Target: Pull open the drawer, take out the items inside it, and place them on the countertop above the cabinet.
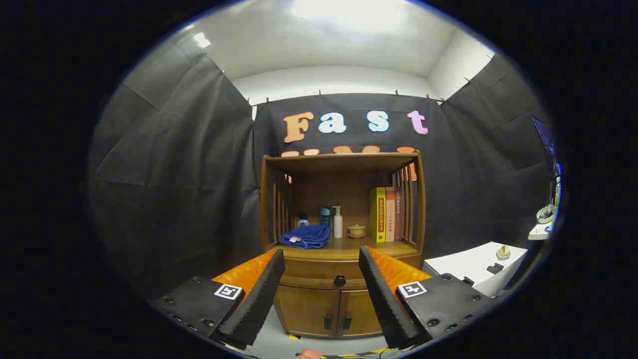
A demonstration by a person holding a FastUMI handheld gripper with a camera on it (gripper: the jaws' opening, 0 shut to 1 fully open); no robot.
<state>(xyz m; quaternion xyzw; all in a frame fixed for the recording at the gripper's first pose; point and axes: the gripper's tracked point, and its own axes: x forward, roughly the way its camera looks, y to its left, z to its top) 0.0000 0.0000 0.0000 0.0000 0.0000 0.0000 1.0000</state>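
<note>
A wooden cabinet (344, 249) stands against the back wall, some way beyond my fingers. Its drawer (324, 271) sits shut under the countertop (344, 247), with a dark round knob (339, 280) seen in the gap between my fingers. My gripper (321, 258) is open and holds nothing; its black ribbed fingers (259, 294) frame the drawer front from a distance. The drawer's contents are hidden.
On the countertop lie a folded blue towel (305, 235), small bottles (338, 222), a little yellow lidded pot (356, 230) and upright books (386, 214). Two lower doors (326, 314) sit under the drawer. A white table (473, 264) with small items stands to the right.
</note>
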